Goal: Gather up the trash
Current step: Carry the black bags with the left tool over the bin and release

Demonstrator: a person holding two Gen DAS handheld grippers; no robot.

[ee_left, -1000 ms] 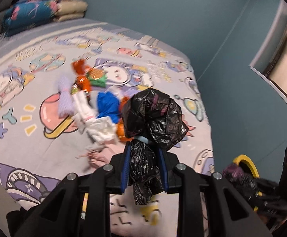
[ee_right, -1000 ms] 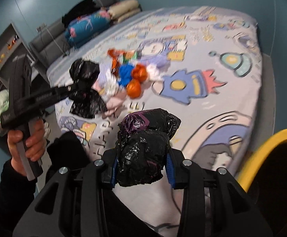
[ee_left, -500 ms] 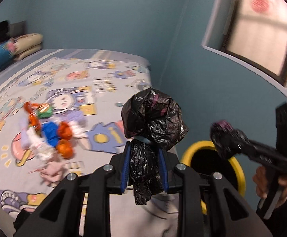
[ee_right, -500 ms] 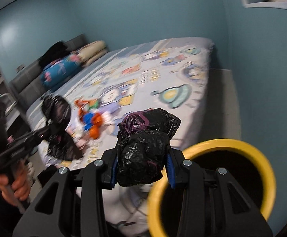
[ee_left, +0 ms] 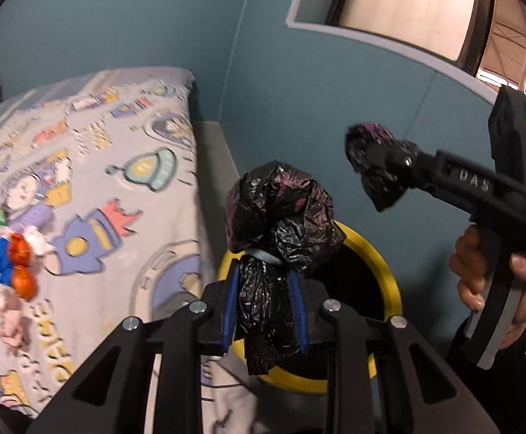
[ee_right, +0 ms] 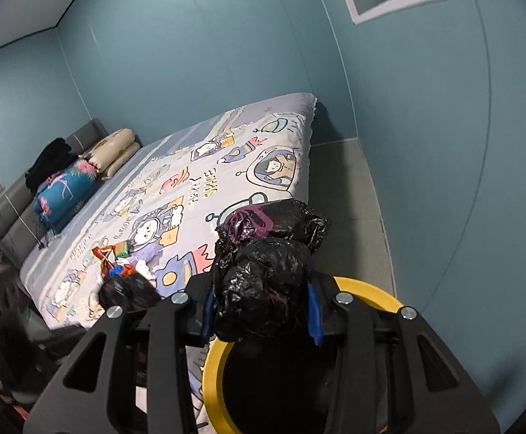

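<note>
Bed edge (ee_right: 301, 166) beside yellow-rimmed bin (ee_right: 371, 291), bare floor (ee_right: 342, 188) beyond

The bed (ee_right: 197, 195) carries a pale sheet printed with cartoon rockets and astronauts. At the bed's head, against a grey headboard (ee_right: 13, 195), lie beige pillows (ee_right: 116, 148), a blue flowered pillow (ee_right: 65, 190) and a black garment (ee_right: 47, 161). Blue walls (ee_right: 197, 43) stand behind the bed, a window (ee_left: 407, 3) beyond its foot.
</note>
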